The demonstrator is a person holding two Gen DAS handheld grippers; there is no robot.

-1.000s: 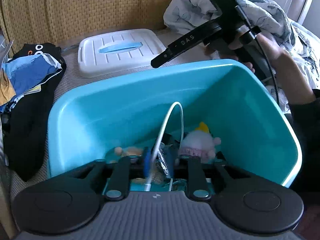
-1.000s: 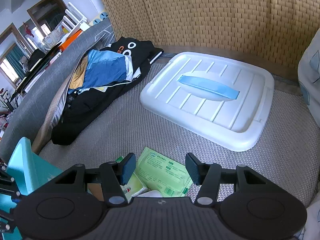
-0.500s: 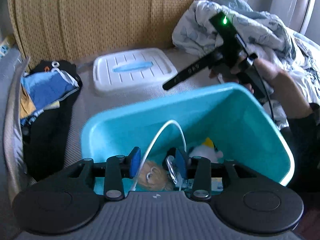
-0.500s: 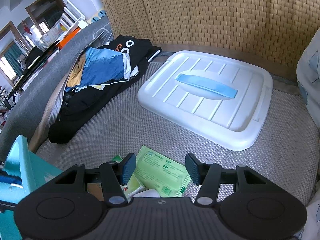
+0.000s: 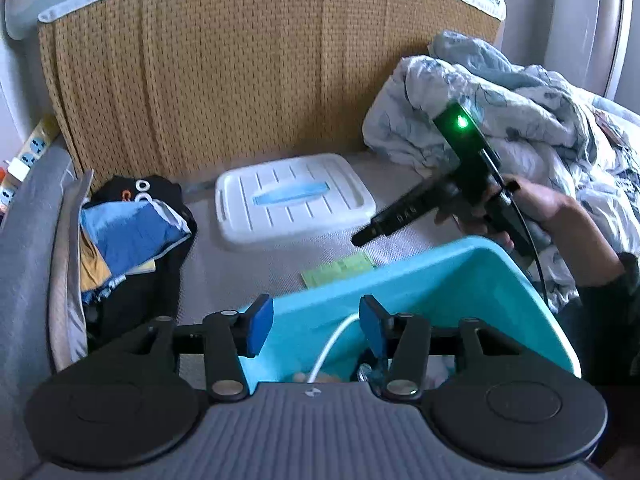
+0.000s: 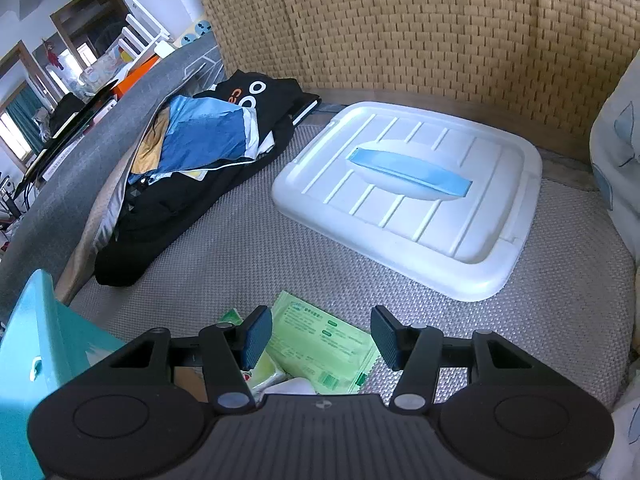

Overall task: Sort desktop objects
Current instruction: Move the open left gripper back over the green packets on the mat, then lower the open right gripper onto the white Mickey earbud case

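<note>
A turquoise plastic bin (image 5: 460,276) sits on a woven grey mat (image 6: 248,256), filling the lower right of the left wrist view. A white cable (image 5: 332,344) arches up inside it, and a few small items lie on its floor, too hidden behind the gripper to make out. The left gripper (image 5: 316,324) hovers over the bin's near edge, its blue-padded jaws spread apart and holding nothing.

Just beyond the bin's far rim, a light green packet (image 6: 320,340) lies flat on the mat, with a second green and white packet (image 6: 256,368) touching its left side. The right gripper (image 6: 320,334) hangs directly above them, jaws released wide, the green packet showing between its pads but not touched. In the left wrist view this gripper (image 5: 360,238) appears as a black handle with a green light, gripped by a person's hand (image 5: 540,208) in a dark sleeve.

Farther back, a white bin lid (image 6: 412,196) with a pale blue handle lies flat on the mat, well apart from the bin. To the left, a heap of black and blue clothing (image 6: 200,148) rests against a grey padded edge. A crumpled pale floral blanket (image 5: 500,120) is piled at the right. A tan woven backrest (image 6: 400,20) rises behind everything.
</note>
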